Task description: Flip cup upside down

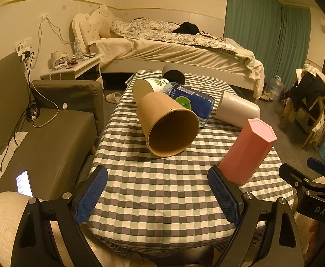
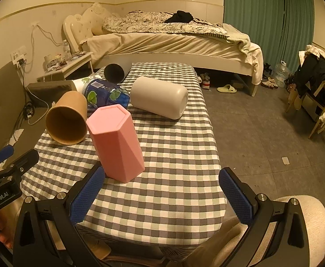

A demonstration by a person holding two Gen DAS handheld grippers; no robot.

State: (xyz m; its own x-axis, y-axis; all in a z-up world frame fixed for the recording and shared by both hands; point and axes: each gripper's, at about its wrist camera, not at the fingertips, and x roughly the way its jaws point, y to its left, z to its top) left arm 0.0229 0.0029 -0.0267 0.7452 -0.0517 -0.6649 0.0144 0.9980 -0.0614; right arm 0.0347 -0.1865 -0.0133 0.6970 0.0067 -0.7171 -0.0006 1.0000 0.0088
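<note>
Checked cloth in grey, green and white covers the low table (image 2: 180,155), on which all items rest. Pink hexagonal plastic cup (image 2: 116,142) stands upside down at the near edge, closed base uppermost, resting on the cloth and leaning slightly in both views. Brown paper cup (image 1: 168,125) lies on its side behind it, open mouth facing the cameras. Blue-labelled plastic water bottle (image 1: 192,102) lies on its side just behind the brown cup, touching it. White paper cup with green leaf print (image 1: 150,86) lies beside the bottle, further back. Pale grey cylindrical tumbler (image 2: 159,98) lies on its side, well apart from the pink cup. Dark-mouthed grey cup (image 2: 114,73) lies at the far end of the table.

Left gripper (image 1: 158,197) hovers over the near table edge, jaws spread wide, holding nothing; its right finger sits just in front of the pink cup's lower edge. Right gripper (image 2: 161,197) is likewise spread wide and empty, its left finger close beside the pink cup; contact cannot be confirmed.
</note>
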